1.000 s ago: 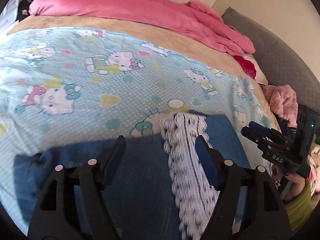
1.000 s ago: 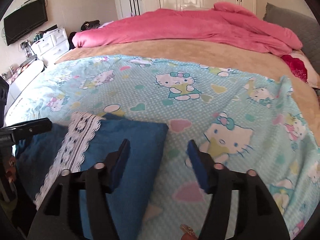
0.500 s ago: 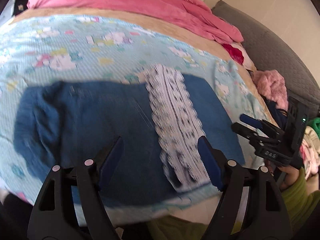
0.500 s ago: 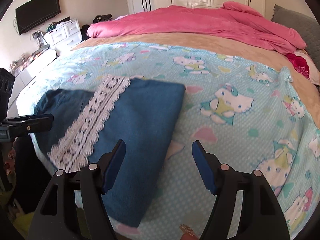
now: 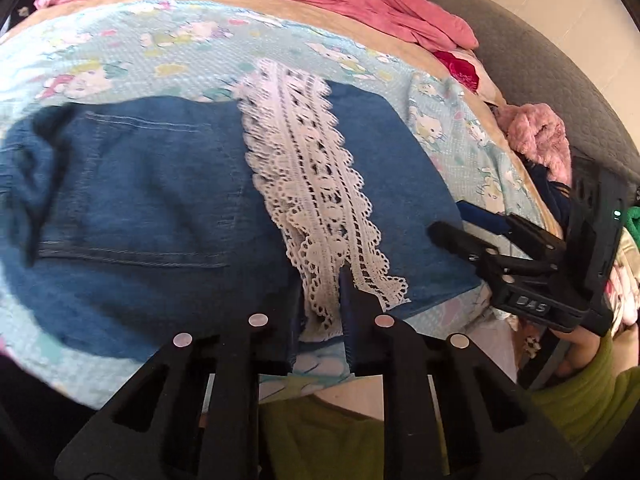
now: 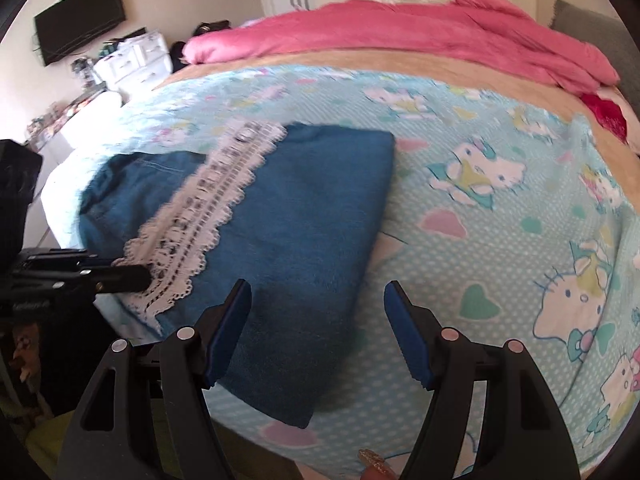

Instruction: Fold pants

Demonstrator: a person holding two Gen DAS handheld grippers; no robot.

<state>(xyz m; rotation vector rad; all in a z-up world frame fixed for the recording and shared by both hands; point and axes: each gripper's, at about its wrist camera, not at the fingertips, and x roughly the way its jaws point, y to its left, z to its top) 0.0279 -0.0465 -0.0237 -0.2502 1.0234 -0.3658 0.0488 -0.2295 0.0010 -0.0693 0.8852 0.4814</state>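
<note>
Blue denim pants [image 5: 140, 200] lie folded on the cartoon-cat bed sheet [image 5: 180, 44], with a white lace hem [image 5: 312, 184] across their top. My left gripper [image 5: 322, 292] is at the near edge, its jaws closing with the end of the lace hem pinched between the pads. In the right wrist view the pants [image 6: 312, 208] and the lace hem [image 6: 200, 216] sit near the bed's front edge. My right gripper [image 6: 316, 292] stands open above the pants' near right corner, nothing between its fingers. The left gripper [image 6: 120, 272] shows there at the lace end.
A pink duvet [image 6: 400, 32] is heaped along the far side of the bed. A grey headboard [image 5: 560, 80] and a pink fluffy cloth [image 5: 536, 136] lie to the right. A wall TV [image 6: 80, 32] and white drawers [image 6: 132, 60] stand at left. A green sleeve [image 5: 580, 408] is below.
Both grippers drew back toward the bed's near edge, so the pants show farther up. The left jaws went from wide open to closed on the lace hem. The right jaws stayed open.
</note>
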